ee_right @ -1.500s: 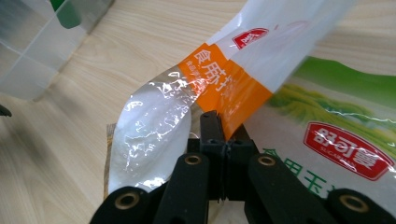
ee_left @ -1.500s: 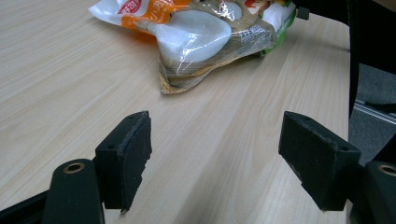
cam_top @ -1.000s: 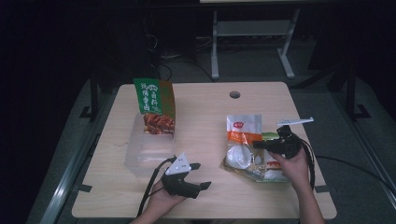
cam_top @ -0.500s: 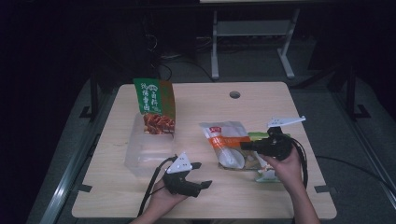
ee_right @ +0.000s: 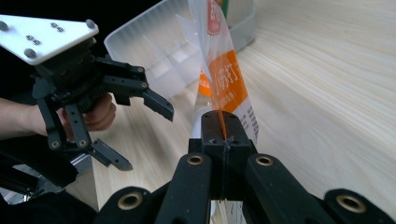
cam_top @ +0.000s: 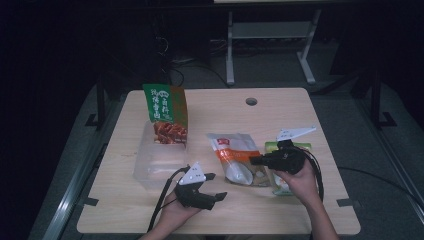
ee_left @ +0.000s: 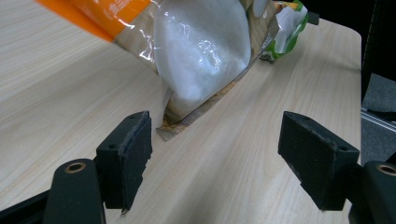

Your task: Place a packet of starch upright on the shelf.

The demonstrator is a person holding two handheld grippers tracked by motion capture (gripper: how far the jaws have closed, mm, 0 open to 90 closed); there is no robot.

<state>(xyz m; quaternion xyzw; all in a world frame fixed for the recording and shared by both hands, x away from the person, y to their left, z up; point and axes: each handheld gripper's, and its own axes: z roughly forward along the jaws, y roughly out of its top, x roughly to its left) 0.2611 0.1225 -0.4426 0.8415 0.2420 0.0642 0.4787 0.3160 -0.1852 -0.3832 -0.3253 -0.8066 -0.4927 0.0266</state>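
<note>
A pale wooden table (cam_top: 300,107) carries a clear plastic bin (cam_top: 150,170), an orange-white snack bag (cam_top: 235,157) and a green packet (cam_top: 272,146)

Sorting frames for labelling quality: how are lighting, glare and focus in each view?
High view: dim, dark surroundings, wooden table evenly lit, soft detail. Left gripper view: bright, glare on the orange snack bag, its near edge blurred. Right gripper view: sharp on the right gripper, bag film see-through, far clear plastic container soft.

The glossy snack pouch with an orange band and a white panel (cam_top: 235,161) lies near the table's middle, one edge lifted and pinched by the right gripper (ee_right: 223,133), its bottom corner touching the pale wood.
</note>
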